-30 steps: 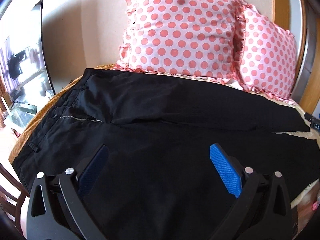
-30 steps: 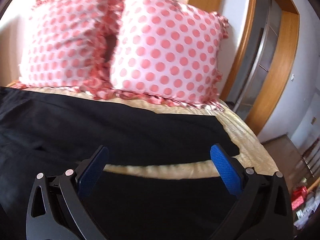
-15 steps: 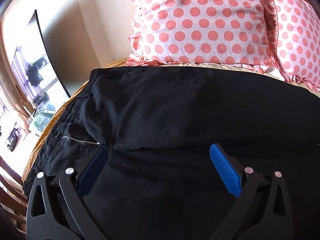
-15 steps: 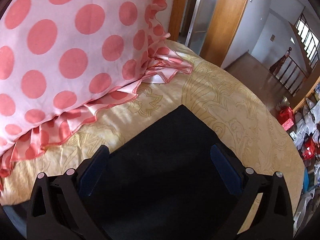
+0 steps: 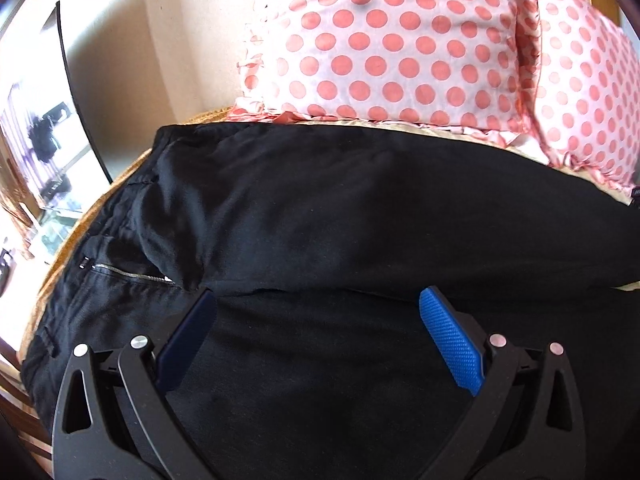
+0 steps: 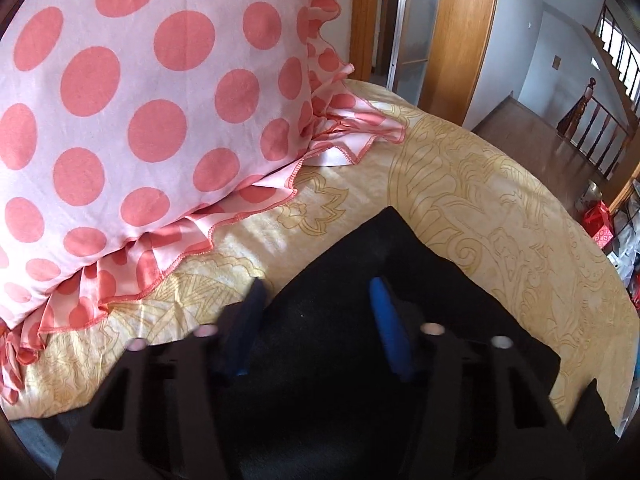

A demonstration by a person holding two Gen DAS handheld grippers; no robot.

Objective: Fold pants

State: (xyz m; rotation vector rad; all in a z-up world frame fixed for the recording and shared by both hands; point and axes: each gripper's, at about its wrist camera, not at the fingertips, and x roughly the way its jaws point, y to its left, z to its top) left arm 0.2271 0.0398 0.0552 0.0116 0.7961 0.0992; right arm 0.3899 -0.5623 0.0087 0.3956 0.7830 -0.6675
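The black pants lie flat on a yellow patterned bedspread, long axis running left to right across the left wrist view: the waistband and zipper sit at the left of the frame, and the legs stretch off toward the right edge, where they are cut off. In the right wrist view only a leg end shows, its corner pointing toward the top of the frame. The left gripper hovers low over the crotch area with its jaws spread wide and nothing pinched between them. The right gripper has just been closing; its blurred jaws now stand narrow with the leg end's cloth between them, but whether the pads press on it cannot be told. Polka-dot pillows crowd the upper part of both views, their frill lying just beside the leg end. Bare bedspread lies open to the right of the leg end. The cloth under both gripper bodies is hidden. A dark screen stands at the left edge.
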